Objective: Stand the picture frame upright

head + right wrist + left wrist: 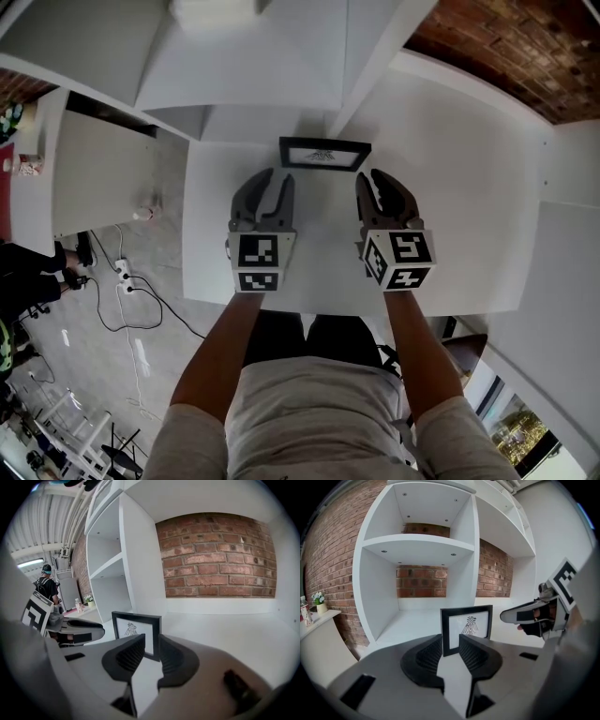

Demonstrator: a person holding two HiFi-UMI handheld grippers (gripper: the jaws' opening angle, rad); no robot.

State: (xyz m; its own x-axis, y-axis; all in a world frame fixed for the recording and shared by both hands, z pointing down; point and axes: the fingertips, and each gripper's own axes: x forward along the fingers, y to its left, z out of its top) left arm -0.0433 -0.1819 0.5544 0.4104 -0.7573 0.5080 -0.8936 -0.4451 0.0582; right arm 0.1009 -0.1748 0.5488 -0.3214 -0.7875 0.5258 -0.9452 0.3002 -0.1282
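On the white bench, the picture frame stands upright with its printed face toward the person, just beyond the tips of both grippers and between them, touching neither. The left gripper and the right gripper both hold their jaws apart with nothing clamped, and each gripper view shows the frame past the gap, not inside it. Behind the frame rises a white shelf unit whose open compartments are backed by a brick wall.
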